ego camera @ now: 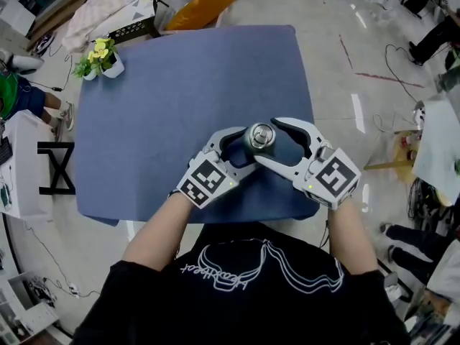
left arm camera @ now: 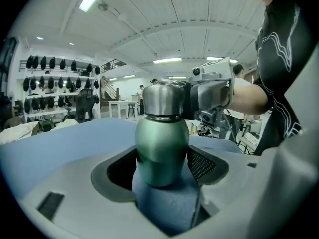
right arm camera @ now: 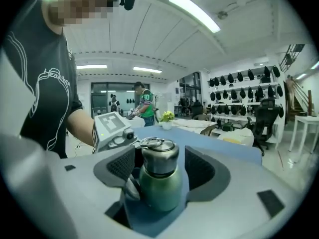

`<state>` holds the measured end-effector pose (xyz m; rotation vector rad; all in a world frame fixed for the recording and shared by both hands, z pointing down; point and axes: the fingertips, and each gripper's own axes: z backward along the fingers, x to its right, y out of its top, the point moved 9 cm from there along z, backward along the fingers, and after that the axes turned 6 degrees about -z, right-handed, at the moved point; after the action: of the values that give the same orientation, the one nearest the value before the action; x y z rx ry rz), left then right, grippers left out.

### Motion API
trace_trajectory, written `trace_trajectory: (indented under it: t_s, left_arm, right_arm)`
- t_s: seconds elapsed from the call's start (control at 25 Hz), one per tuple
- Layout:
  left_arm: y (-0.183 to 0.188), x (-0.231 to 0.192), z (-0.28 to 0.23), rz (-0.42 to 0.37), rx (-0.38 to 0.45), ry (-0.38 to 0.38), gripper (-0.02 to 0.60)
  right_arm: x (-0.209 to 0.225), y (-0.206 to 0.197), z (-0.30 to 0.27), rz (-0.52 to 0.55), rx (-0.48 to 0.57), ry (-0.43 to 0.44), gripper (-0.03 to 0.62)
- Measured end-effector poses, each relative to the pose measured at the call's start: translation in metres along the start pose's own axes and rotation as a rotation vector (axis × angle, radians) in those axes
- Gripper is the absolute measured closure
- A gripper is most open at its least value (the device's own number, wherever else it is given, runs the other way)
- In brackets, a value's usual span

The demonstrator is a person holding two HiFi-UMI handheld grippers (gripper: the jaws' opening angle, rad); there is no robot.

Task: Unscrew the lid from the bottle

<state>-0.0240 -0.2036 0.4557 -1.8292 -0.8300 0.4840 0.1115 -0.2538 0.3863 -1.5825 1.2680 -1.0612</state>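
Two claws are found at one bottle (left arm camera: 162,153), which is stood upright on the blue worktop (ego camera: 180,85), close to its near edge and right of centre.

Left claw (ego camera: 248,149): it is brought in from the near left and is clamped on the green body of the bottle. In the left gripper view the body is seen between the two pads, with both sides touched, below the steel shoulder. The base of the bottle is seen resting on the worktop between the jaws.

Right claw (ego camera: 267,139): it is brought in from the near right, at a higher level. Its jaws are held apart, one on each side of the lid (right arm camera: 159,158). In the right gripper view a narrow gap is seen between each pad and the lid, so the lid is flanked but not gripped. The lid is seated on the neck of the bottle, with a wire ring lying flat on its top.

Both claws are set round the same bottle, the left low on the body and the right at the lid, and their jaws are seen crossing just beside it in the head view.

One small plant (ego camera: 100,57) is noted at the far left corner of the worktop, well apart from the bottle.
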Motion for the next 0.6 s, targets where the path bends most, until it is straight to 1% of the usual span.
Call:
trace_trajectory:
  t_s: [0.08, 0.2, 0.28, 0.36, 0.48, 0.6]
  left_arm:
    - [0.0, 0.004, 0.0, 0.021, 0.0, 0.043, 0.255]
    - [0.001, 0.01, 0.001, 0.049, 0.008, 0.102, 0.256]
    - [0.001, 0.013, 0.001, 0.061, 0.01, 0.13, 0.256]
    - [0.001, 0.015, 0.0, 0.066, 0.009, 0.151, 0.256]
    - [0.002, 0.017, -0.001, 0.071, 0.007, 0.169, 0.256]
    - [0.003, 0.018, -0.001, 0.072, 0.004, 0.184, 0.256]
  right_arm:
    - [-0.005, -0.003, -0.003, -0.024, 0.021, -0.04, 0.276]
    - [-0.011, -0.005, -0.005, -0.003, 0.036, -0.076, 0.276]
    - [-0.012, -0.005, -0.005, -0.023, 0.062, -0.11, 0.281]
    - [-0.011, -0.004, -0.005, -0.039, 0.082, -0.14, 0.288]
    - [-0.013, 0.001, -0.005, -0.031, 0.083, -0.177, 0.302]
    - [-0.016, 0.0, -0.006, -0.01, 0.077, -0.18, 0.332]
